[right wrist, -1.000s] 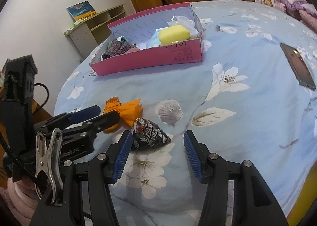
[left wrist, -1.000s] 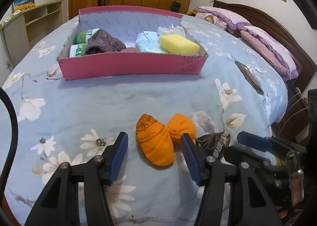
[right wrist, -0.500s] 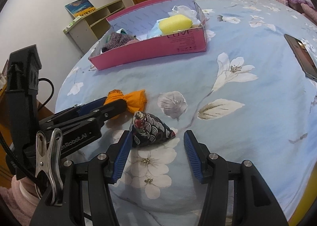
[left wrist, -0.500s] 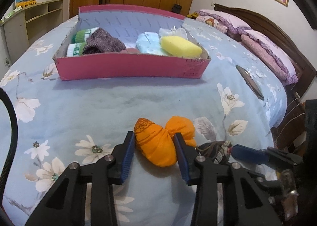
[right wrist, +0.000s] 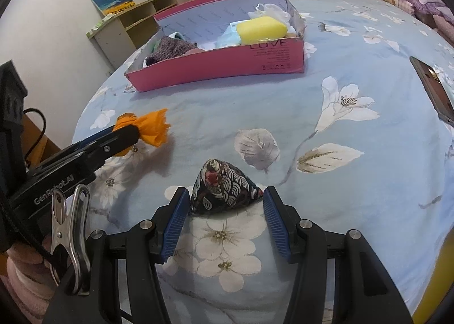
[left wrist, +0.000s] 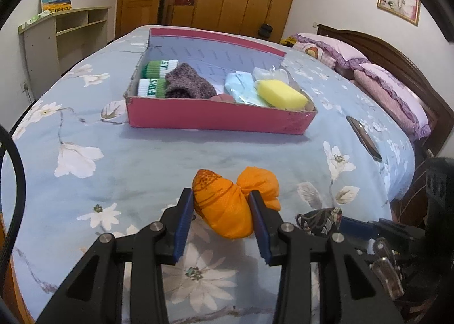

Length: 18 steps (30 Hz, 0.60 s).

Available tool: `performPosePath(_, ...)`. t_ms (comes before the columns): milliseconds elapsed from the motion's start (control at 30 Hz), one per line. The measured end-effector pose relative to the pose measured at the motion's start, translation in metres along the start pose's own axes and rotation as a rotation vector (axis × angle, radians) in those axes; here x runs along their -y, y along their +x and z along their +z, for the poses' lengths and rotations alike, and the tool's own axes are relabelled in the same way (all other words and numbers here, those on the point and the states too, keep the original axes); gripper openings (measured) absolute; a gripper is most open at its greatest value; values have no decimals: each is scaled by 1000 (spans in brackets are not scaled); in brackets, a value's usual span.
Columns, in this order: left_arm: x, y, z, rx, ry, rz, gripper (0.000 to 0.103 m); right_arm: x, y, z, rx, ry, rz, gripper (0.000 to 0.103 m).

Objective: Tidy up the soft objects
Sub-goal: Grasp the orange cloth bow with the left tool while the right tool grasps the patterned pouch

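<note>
Left fingers: my blue pads pressed against both sides of the orange cloth bundle, clamped on it; bundle sits on the bed.
Right fingers: apart, straddling the dark patterned pouch; left pad touching or nearly touching its edge, right pad just beside its corner, no squeeze visible.
Orange cloth bundle: knotted in the middle, larger lobe between my pads, smaller lobe sticking out to the right; in the right wrist view my left fingers cover its middle.
Dark patterned pouch: cone-shaped, standing on a white flower print of the bed cover, just right of the orange bundle; also visible in the left wrist view.
Pink box: further up the bed, well apart from both bundles, lid standing open behind.
Box contents: green-white rolled socks at the left end, purple knit item beside them, light blue pack, yellow sponge at the right end.
Phone: flat on the bed, right of the box.
</note>
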<state>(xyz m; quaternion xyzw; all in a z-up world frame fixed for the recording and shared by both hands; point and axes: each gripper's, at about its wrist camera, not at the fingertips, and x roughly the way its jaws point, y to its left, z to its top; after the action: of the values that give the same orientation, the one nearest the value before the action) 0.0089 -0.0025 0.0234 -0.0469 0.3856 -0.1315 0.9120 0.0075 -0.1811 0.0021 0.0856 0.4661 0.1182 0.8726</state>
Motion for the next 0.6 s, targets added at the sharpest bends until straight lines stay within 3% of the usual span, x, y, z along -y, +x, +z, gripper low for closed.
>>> performPosePath(600,-10,-14,-3,18,-18,19,42,-5,12,3,-49,-9,-36,55)
